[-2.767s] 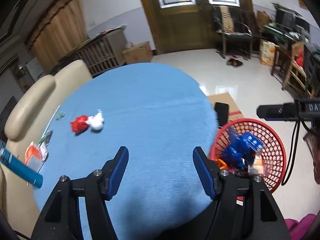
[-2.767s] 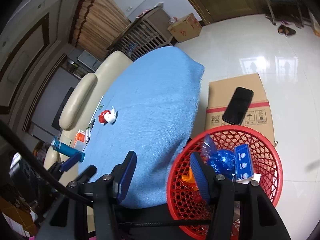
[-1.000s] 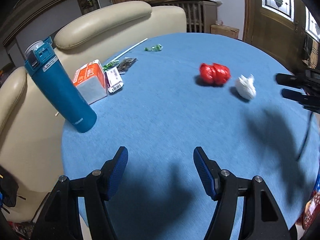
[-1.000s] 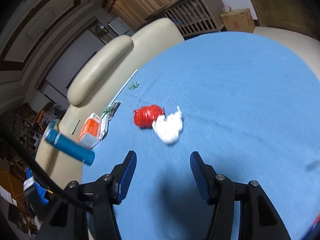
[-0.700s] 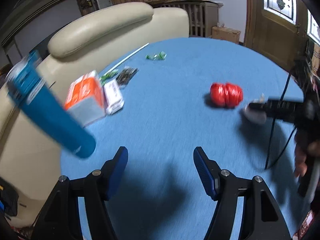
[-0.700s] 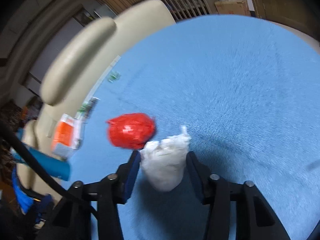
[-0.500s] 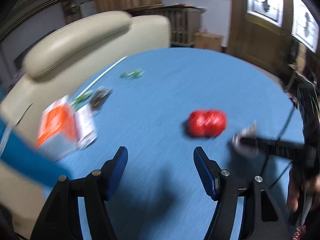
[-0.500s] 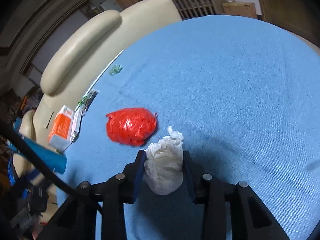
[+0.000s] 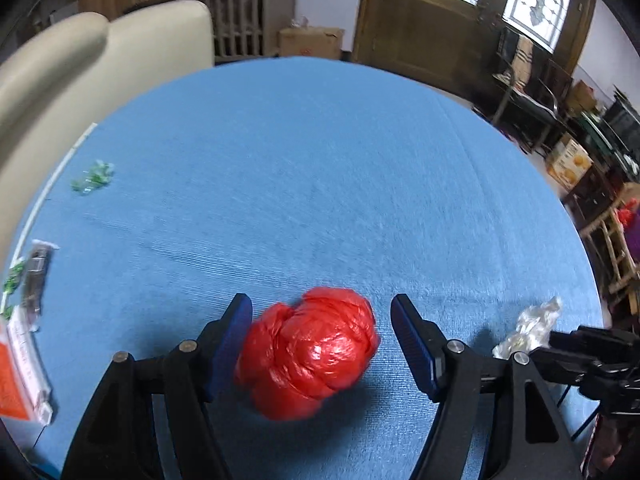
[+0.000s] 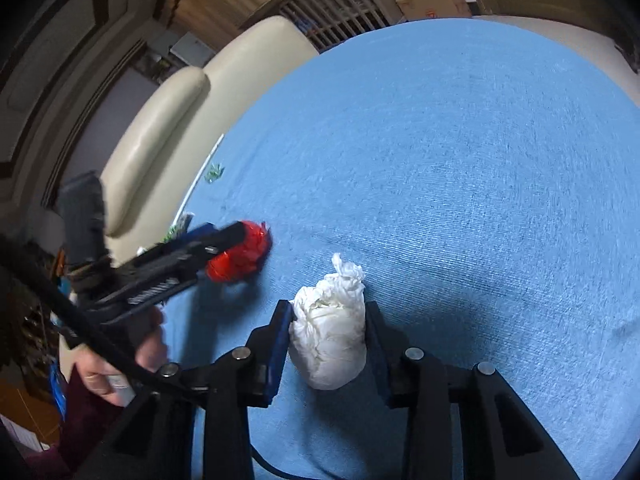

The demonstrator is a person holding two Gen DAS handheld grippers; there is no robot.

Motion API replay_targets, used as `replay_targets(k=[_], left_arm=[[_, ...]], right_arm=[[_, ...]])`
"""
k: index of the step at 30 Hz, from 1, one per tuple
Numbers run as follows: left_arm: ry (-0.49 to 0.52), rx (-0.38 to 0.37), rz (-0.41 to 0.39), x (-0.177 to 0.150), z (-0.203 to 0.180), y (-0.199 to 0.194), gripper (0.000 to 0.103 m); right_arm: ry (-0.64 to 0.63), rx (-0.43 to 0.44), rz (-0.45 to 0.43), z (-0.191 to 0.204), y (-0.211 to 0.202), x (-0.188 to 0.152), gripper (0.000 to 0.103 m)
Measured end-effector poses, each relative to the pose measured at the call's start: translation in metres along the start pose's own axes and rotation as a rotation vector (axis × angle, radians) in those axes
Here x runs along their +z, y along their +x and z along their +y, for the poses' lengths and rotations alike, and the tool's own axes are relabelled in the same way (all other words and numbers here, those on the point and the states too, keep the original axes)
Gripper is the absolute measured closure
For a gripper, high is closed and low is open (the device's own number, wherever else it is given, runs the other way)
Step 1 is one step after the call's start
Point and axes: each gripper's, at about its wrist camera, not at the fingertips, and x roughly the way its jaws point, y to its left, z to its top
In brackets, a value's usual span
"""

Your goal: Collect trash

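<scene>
Sitting between the parted blue pads of the left tongs (image 9: 320,344), a crumpled red plastic ball (image 9: 308,350) rests on the blue-covered bench (image 9: 320,184). Its left side lies against or just beside the left pad, while a clear gap separates it from the right pad, so these tongs are released and grip nothing. In the right wrist view the same red plastic ball (image 10: 240,258) shows to the left, partly hidden behind the left tongs (image 10: 236,246).

Just right of it, a wad of white tissue (image 10: 330,338) stands pinched in the right tongs (image 10: 326,344); both pads press its sides, and its twisted top pokes up beyond the fingertips. Whether it touches the cloth I cannot tell. From the left wrist view the white tissue (image 9: 528,330) appears at the near right, at the tip of the right tongs (image 9: 548,344).

Farther left on the bench lie a small green wrapper (image 9: 93,178), a thin white straw (image 9: 52,184) along the edge, a dark sachet (image 9: 35,276) and an orange-and-white packet (image 9: 18,372) at the near left edge. A cream sofa (image 9: 100,60) backs the bench on the far left, with a slatted wooden cabinet (image 9: 240,20) and cardboard box (image 9: 310,42) beyond. A wooden door (image 9: 420,20) with patterned glass stands at the far right.
</scene>
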Motion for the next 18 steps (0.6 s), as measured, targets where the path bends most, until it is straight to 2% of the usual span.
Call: replay_targets(k=[3,4,5,6,8,9,15,18], left_arm=[[0.016,0.014,-0.04,-0.005,0.0,0.005,0.032],[0.011,0.019,-0.057,-0.008,0.001,0.004,0.038],[0.007,0.021,-0.067,-0.013,0.0,0.001,0.038],[-0.001,0.017,-0.074,-0.013,0.002,0.0,0.042],[-0.024,0.008,-0.084,-0.018,0.004,-0.01,0.058],[-0.028,0.007,-0.086,-0.02,0.003,-0.015,0.06],[-0.039,0.085,-0.135,-0.047,-0.013,-0.068,0.062],[-0.096,0.089,-0.165,-0.068,-0.025,-0.106,0.063]], right_arm=[[-0.018,-0.025,-0.041,0.003,-0.006,-0.005,0.064],[-0.009,-0.023,-0.05,0.002,-0.01,-0.009,0.064],[0.0,-0.017,-0.054,-0.001,-0.013,-0.012,0.064],[0.004,-0.018,-0.059,-0.002,-0.018,-0.015,0.064],[-0.004,-0.041,-0.074,-0.004,-0.028,-0.023,0.064],[-0.004,-0.042,-0.078,-0.004,-0.032,-0.026,0.064],[-0.062,-0.02,-0.119,0.011,-0.069,-0.044,0.064],[-0.094,0.005,-0.151,0.019,-0.095,-0.051,0.064]])
